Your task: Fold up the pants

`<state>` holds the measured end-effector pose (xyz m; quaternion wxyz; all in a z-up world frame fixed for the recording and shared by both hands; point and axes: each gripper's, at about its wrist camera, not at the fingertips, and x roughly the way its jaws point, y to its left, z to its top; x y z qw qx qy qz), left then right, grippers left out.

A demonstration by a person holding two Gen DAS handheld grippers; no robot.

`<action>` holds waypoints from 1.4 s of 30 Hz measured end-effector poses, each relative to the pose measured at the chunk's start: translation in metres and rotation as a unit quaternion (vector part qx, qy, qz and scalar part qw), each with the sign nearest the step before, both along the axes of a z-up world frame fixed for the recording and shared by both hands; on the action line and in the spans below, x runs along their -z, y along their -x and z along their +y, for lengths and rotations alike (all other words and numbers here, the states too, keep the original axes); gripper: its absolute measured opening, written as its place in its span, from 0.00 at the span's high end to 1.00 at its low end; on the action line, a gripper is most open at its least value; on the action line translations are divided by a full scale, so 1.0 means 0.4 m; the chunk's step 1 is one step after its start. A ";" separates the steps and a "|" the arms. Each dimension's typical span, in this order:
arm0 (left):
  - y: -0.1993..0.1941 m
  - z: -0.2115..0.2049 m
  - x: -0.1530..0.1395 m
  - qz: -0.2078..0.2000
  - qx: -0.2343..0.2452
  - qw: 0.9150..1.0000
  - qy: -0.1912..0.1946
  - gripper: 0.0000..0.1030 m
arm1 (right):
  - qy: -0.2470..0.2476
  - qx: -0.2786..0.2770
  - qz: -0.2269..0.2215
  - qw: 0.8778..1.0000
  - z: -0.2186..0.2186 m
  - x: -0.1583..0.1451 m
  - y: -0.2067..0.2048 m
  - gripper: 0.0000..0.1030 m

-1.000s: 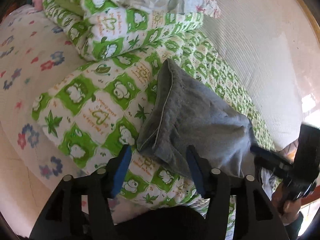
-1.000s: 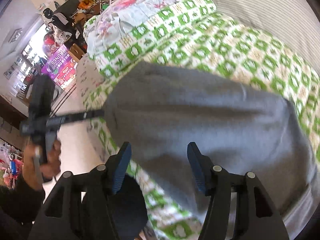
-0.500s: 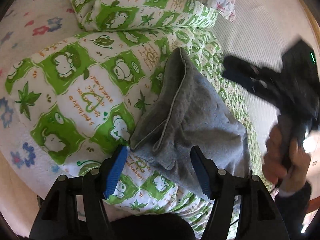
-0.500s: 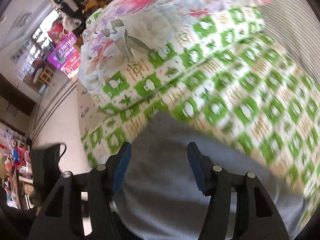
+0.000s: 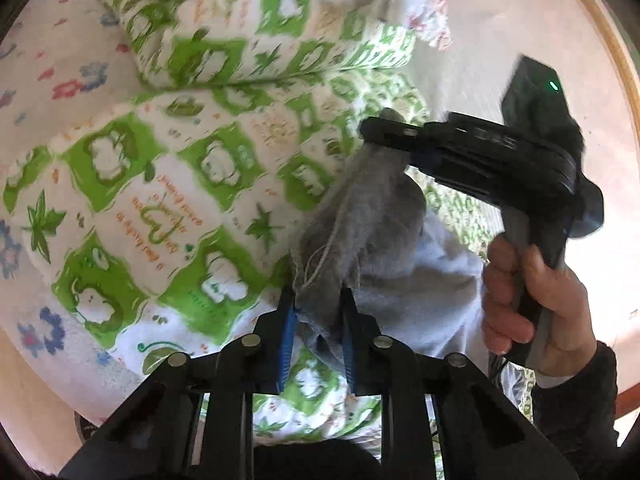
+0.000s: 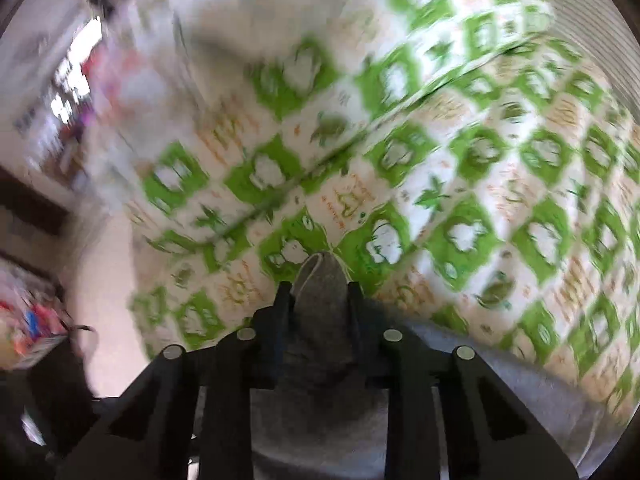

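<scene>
Grey fleece: pants (image 5: pixel 372 216), bunched and seamed, lie on the green-and-white quilt (image 5: pixel 168 184) of a bed.
Left gripper (image 5: pixel 316 312): fingers nearly closed, pinching the near corner of the pants.
Right gripper (image 5: pixel 394 144): fingers clamped on the far corner; its own view is blurred, so the bite looks firm but is hard to confirm.
Why held so: two corners gripped likely let the cloth be lifted and doubled over.
</scene>
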<state>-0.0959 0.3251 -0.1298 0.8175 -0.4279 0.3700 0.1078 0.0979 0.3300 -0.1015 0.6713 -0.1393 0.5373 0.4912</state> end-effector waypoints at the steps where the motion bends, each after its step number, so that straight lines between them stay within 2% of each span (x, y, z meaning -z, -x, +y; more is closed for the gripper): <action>1: -0.002 -0.011 -0.013 -0.004 0.003 1.000 -0.006 0.81 | -0.011 0.006 0.004 1.000 -0.016 -0.016 -0.001 0.74; 5: -0.009 -0.065 -0.094 -0.033 0.022 0.999 -0.032 0.82 | -0.054 0.028 0.002 0.998 -0.103 -0.108 0.007 0.74; 12: -0.035 -0.169 -0.199 -0.076 0.069 0.994 -0.045 0.83 | -0.116 0.087 0.002 0.989 -0.302 -0.256 0.019 0.74; 19: -0.086 -0.341 -0.262 -0.094 0.147 0.983 -0.053 0.83 | -0.146 0.142 -0.010 0.979 -0.537 -0.322 0.017 0.74; 24: -0.142 -0.486 -0.290 -0.100 0.210 0.971 -0.056 0.83 | -0.160 0.190 -0.009 0.969 -0.728 -0.355 0.014 0.74; 30: -0.198 -0.649 -0.322 -0.103 0.279 0.952 -0.067 0.84 | -0.175 0.244 -0.004 0.954 -0.946 -0.374 0.001 0.74; 35: -0.247 -0.795 -0.336 -0.101 0.335 0.932 -0.092 0.84 | -0.191 0.284 -0.004 0.940 -1.112 -0.381 -0.008 0.74; 38: -0.284 -0.873 -0.323 -0.092 0.360 0.923 -0.103 0.84 | -0.198 0.311 -0.001 0.930 -1.209 -0.368 -0.016 0.74; 42: -0.328 -0.944 -0.293 -0.076 0.380 0.916 -0.105 0.84 | -0.204 0.341 0.016 0.917 -1.321 -0.318 -0.038 0.74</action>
